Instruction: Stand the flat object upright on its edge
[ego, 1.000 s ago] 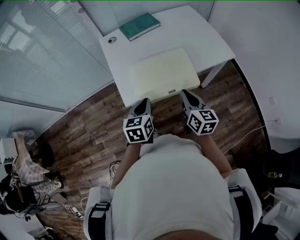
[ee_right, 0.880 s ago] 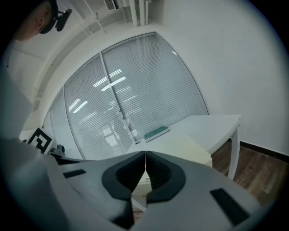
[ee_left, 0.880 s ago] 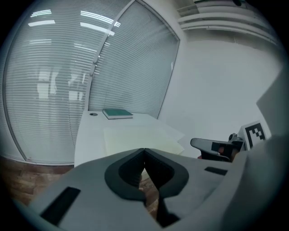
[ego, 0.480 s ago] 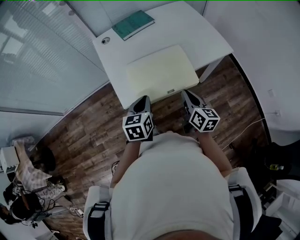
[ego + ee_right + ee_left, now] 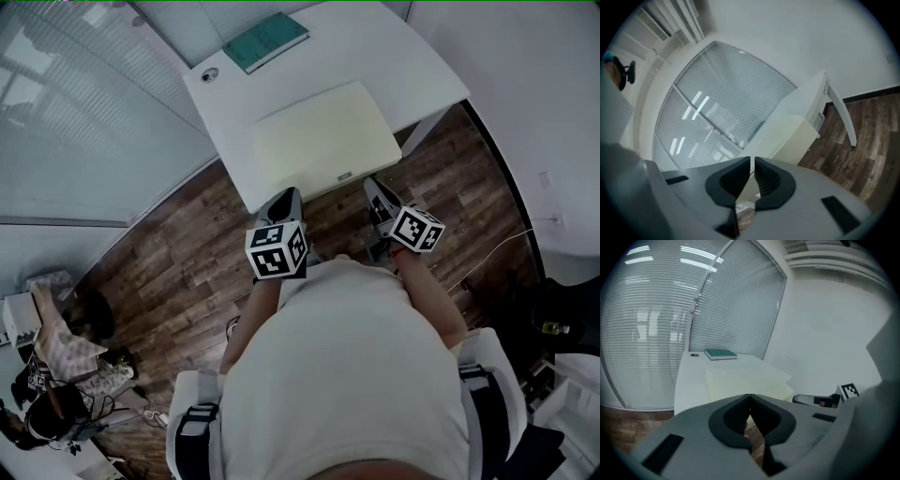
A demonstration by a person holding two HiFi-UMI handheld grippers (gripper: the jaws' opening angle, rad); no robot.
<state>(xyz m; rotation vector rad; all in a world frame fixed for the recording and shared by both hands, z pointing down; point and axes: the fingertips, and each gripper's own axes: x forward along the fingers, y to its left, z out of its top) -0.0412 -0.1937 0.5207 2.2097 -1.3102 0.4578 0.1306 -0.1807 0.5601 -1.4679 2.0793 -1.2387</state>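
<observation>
The flat thing looks to be the green book (image 5: 265, 41). It lies flat on its back at the far end of the white table (image 5: 394, 56), next to a small round hole (image 5: 209, 74). It is not up on its edge, so the job has not really started. Closer to the person a big pale mat (image 5: 323, 136) lies on the table, apart from the book, with nothing on it. Both tools are down low, just off the near edge of the table and over the wood floor (image 5: 178, 272), well apart from the book. The left gripper (image 5: 286, 195) has its jaws pressed together with nothing in them. The right gripper (image 5: 375, 186) is closed too, also with nothing in it. All the work is left, I think: reach over the mat, open up, take the book and tip it onto its edge.
</observation>
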